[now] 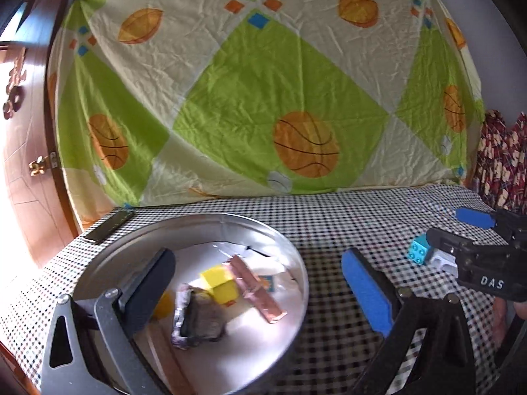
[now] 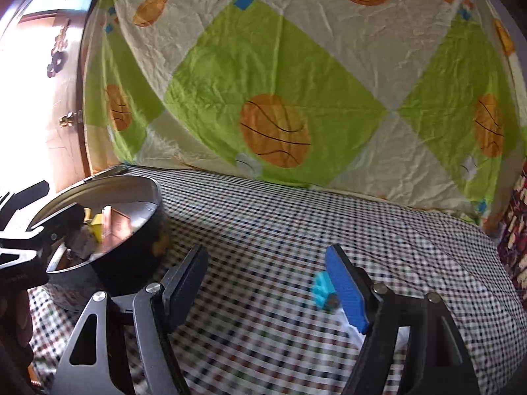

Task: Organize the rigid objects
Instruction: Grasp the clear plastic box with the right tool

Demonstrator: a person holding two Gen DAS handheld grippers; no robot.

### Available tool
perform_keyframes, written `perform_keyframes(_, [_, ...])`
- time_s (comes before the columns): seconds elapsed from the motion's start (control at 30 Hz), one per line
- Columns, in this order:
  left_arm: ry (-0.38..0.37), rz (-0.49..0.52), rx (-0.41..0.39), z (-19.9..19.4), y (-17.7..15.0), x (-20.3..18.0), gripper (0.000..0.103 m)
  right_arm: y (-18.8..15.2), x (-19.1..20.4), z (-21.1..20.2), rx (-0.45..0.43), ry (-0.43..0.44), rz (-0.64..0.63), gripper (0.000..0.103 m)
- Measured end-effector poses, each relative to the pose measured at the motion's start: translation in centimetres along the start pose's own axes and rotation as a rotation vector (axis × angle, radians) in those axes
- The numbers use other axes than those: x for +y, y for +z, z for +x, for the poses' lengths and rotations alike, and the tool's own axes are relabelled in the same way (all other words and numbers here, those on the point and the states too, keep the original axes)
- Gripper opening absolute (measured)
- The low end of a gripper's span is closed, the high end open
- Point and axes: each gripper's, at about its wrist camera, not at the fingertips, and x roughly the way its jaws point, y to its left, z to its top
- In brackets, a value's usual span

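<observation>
A round metal tin (image 1: 204,222) stands on the checked cloth at the left. It holds a yellow block (image 1: 219,283), a copper-coloured bar (image 1: 258,291) and a dark crumpled lump (image 1: 199,321). My left gripper (image 1: 260,286) is open wide: its dark finger hangs over the tin's inside and its blue pad is outside the rim. To the right a teal studded brick (image 1: 419,250) joined to a white piece (image 1: 441,260) lies on the cloth. My right gripper (image 2: 265,288) is open, with the teal brick (image 2: 320,288) just inside its blue pad, not pressed.
A dark flat phone-like slab (image 1: 108,227) lies behind the tin. A basketball-print sheet (image 1: 263,98) hangs along the back edge. There is a wooden door (image 1: 26,164) at the left and flowered fabric (image 1: 500,164) at the right. The checked cloth (image 2: 296,214) covers the table.
</observation>
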Motion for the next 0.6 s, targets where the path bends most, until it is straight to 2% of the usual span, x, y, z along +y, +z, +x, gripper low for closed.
perform_keyframes(0.17, [-0.132, 0.045, 0.097, 2.5, 0.7, -5.4, 0.103, -1.5, -5.8, 2.2, 0.133, -0.06, 0.032, 0.076])
perform_keyframes(0.27, [-0.153, 0.089, 0.157, 4.4, 1.1, -8.2, 0.103, -2.3, -7.6, 3.3, 0.196, -0.042, 0.031, 0.076])
perform_keyframes(0.43, [-0.179, 0.141, 0.236, 7.8, 1.5, -11.7, 0.103, -2.9, -8.8, 5.1, 0.288, 0.047, 0.068, 0.076])
perform_keyframes(0.6, [-0.18, 0.163, 0.27, 9.1, 1.4, -12.8, 0.103, -3.4, -9.1, 6.4, 0.359, 0.094, 0.088, 0.076])
